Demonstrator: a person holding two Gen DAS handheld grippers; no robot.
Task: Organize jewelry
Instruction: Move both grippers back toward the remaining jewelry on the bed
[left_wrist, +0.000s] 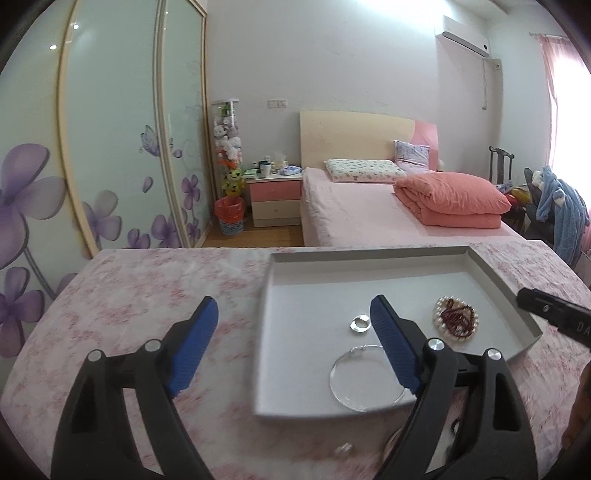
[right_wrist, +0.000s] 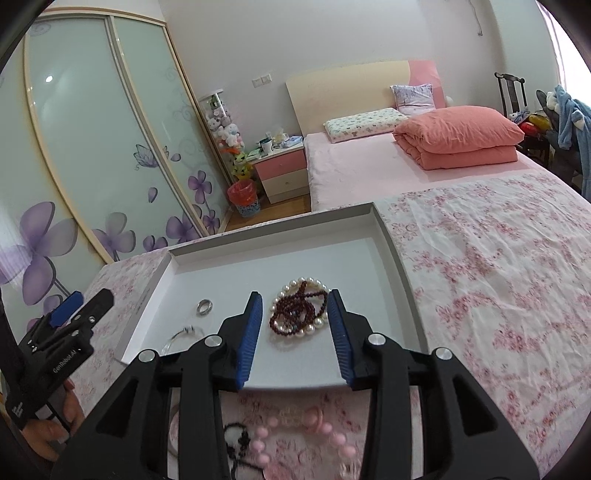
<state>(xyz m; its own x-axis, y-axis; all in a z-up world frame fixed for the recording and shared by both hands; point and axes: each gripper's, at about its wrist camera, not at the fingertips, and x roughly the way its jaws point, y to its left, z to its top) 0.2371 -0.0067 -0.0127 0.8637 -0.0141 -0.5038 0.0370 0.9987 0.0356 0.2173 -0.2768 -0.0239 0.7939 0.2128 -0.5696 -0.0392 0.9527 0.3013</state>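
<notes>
A shallow grey tray (left_wrist: 306, 288) (right_wrist: 373, 251) lies on the pink floral cloth. In it lie a silver ring (left_wrist: 360, 324) (right_wrist: 204, 307), a clear bangle (left_wrist: 365, 376) (right_wrist: 183, 336), and a pearl bracelet with dark red beads on it (left_wrist: 456, 321) (right_wrist: 299, 312). My left gripper (left_wrist: 293, 310) is open and empty over the tray's left edge. My right gripper (right_wrist: 295, 299) is open and empty, just above the pearl and red bead pile. Pink beads (right_wrist: 332, 435) and a black string piece (right_wrist: 236, 439) lie on the cloth near the tray's front edge, under the right gripper.
A small silver piece (left_wrist: 343, 448) lies on the cloth before the tray. The cloth-covered table (right_wrist: 498, 295) stretches right. Behind are a bed (left_wrist: 369, 214), a nightstand (left_wrist: 275, 199), a red bin (left_wrist: 229, 216) and sliding wardrobe doors (left_wrist: 110, 147).
</notes>
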